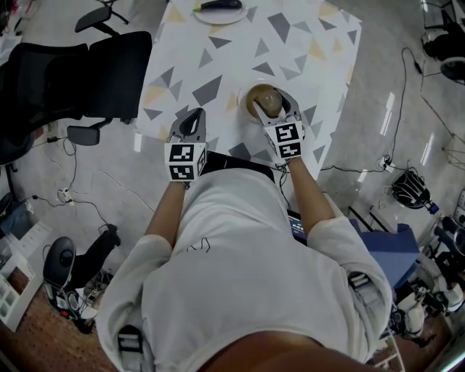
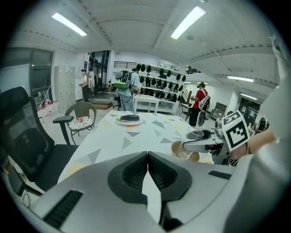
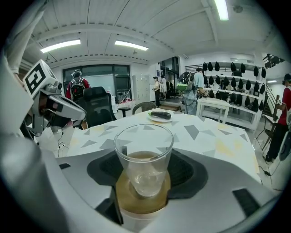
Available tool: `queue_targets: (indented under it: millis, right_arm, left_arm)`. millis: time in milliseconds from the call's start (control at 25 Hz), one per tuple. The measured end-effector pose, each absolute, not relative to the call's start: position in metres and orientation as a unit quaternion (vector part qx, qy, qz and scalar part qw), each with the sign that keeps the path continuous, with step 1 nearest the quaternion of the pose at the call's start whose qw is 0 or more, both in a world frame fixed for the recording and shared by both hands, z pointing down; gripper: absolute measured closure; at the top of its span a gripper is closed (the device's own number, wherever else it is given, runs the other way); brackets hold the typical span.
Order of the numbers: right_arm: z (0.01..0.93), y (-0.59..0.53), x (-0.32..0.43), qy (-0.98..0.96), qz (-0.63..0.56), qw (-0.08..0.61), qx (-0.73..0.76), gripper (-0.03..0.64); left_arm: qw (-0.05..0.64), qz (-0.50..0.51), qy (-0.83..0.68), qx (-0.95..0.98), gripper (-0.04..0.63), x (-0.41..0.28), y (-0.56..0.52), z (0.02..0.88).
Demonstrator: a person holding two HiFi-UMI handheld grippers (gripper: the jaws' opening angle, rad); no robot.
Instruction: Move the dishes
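Note:
A clear empty glass [image 3: 143, 154] stands between the pads of my right gripper [image 3: 144, 169], which is shut on its sides just above a round brown saucer [image 3: 136, 203]. Whether the glass rests on the saucer or hangs a little over it I cannot tell. In the head view the same glass [image 1: 267, 102] and saucer [image 1: 251, 94] are at the table's near edge, with the right gripper [image 1: 275, 103] around them. To the left, my left gripper [image 1: 193, 120] is shut and holds nothing; its jaws meet [image 2: 146, 160] over the table's near left edge.
The white table [image 1: 218, 65] has grey and tan triangles. A white plate with a dark eggplant [image 1: 220, 9] sits at its far end. A black office chair [image 1: 87, 73] stands left of the table, a wicker chair [image 2: 82, 116] farther back. Several people stand in the background.

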State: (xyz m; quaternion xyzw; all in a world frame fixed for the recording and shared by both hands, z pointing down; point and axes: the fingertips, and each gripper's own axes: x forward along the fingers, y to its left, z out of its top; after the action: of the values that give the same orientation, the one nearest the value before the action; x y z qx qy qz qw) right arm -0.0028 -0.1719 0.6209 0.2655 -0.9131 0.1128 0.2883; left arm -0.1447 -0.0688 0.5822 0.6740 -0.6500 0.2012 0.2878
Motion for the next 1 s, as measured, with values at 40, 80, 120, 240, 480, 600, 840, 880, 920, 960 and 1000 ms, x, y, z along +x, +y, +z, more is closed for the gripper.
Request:
queue_targets:
  millis: [40,80,120,240,480,600,840,880,920,960,1000]
  right_arm:
    - [0.619,-0.172,-0.001,-0.913,0.112,0.286,0.270,0.341]
    - [0.616,-0.172,0.000,-0.913,0.110,0.282,0.274,0.341]
    - [0.611,-0.172,0.001,-0.913,0.109,0.278,0.278,0.341]
    - [0.595,-0.172,0.002,-0.914,0.106,0.265,0.289,0.341]
    - [0.555,-0.171,0.008,-0.914,0.095,0.241,0.312,0.341]
    - [0.536,-0.169,0.010,-0.913,0.090,0.232,0.324,0.341]
    - [0.509,-0.168,0.008,-0.914,0.072,0.229,0.328,0.341]
    - [0.506,-0.168,0.005,-0.915,0.069,0.228,0.326,0.342]
    - [0.502,-0.168,0.001,-0.916,0.066,0.226,0.323,0.342]
    - [0.498,-0.168,-0.004,-0.918,0.065,0.224,0.320,0.342]
    - [0.497,-0.168,-0.008,-0.920,0.062,0.222,0.317,0.342]
  left_arm:
    - [0.285,0.201,-0.646,0.679,0.575,-0.144,-0.072,0.581]
    - [0.282,0.199,-0.642,0.684,0.575,-0.143,-0.075,0.579]
    - [0.279,0.198,-0.639,0.689,0.575,-0.142,-0.079,0.578]
    - [0.271,0.195,-0.628,0.703,0.575,-0.139,-0.089,0.572]
    - [0.249,0.187,-0.598,0.739,0.575,-0.125,-0.114,0.559]
    - [0.242,0.183,-0.586,0.751,0.575,-0.120,-0.124,0.554]
    - [0.233,0.167,-0.573,0.768,0.575,-0.111,-0.142,0.546]
    - [0.232,0.166,-0.572,0.769,0.575,-0.112,-0.144,0.546]
    - [0.232,0.166,-0.572,0.769,0.575,-0.114,-0.144,0.546]
    - [0.232,0.165,-0.573,0.768,0.575,-0.116,-0.145,0.545]
    - [0.232,0.165,-0.575,0.767,0.575,-0.118,-0.144,0.545]
